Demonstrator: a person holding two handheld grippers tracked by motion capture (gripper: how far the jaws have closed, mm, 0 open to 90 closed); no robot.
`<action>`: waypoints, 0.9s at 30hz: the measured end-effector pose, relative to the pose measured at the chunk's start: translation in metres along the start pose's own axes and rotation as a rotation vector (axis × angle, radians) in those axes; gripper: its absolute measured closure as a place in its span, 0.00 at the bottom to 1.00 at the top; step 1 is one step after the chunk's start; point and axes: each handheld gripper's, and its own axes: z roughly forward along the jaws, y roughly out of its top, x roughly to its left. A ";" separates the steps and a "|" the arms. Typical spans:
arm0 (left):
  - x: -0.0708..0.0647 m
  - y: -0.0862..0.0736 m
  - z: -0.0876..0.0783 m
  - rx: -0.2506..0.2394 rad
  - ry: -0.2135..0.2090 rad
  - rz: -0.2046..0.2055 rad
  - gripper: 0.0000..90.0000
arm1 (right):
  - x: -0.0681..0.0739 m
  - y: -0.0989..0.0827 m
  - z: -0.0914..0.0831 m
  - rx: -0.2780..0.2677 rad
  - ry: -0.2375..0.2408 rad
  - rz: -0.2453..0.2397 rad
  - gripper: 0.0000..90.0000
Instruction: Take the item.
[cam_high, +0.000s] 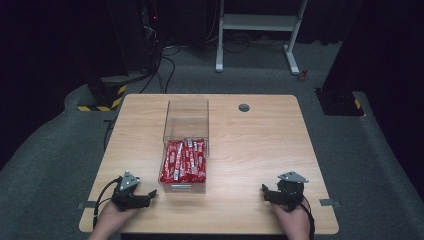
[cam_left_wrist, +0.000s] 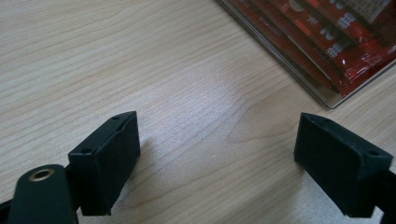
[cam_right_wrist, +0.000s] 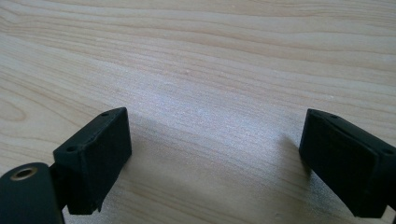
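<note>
A clear plastic box stands in the middle of the wooden table, its near half packed with several red snack packets. My left gripper rests low on the table near the front left edge, pointing right toward the box, jaws open and empty. In the left gripper view the box's corner with red packets lies at the upper right, beyond the left gripper. My right gripper sits near the front right edge, open, with bare wood between its jaws.
A round grey cable port is set into the table's far side. Beyond the table stand a white desk frame and dark equipment with cables on grey carpet.
</note>
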 end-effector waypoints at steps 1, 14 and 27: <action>0.000 0.000 0.000 0.000 0.000 0.001 0.16 | 0.000 0.000 0.000 -0.001 0.000 -0.003 0.10; 0.000 0.000 0.000 -0.002 0.000 0.000 0.17 | 0.000 0.000 0.000 0.001 0.004 -0.003 0.10; 0.001 0.000 0.000 -0.002 0.001 0.003 0.17 | 0.003 0.004 -0.005 -0.032 0.019 -0.011 0.12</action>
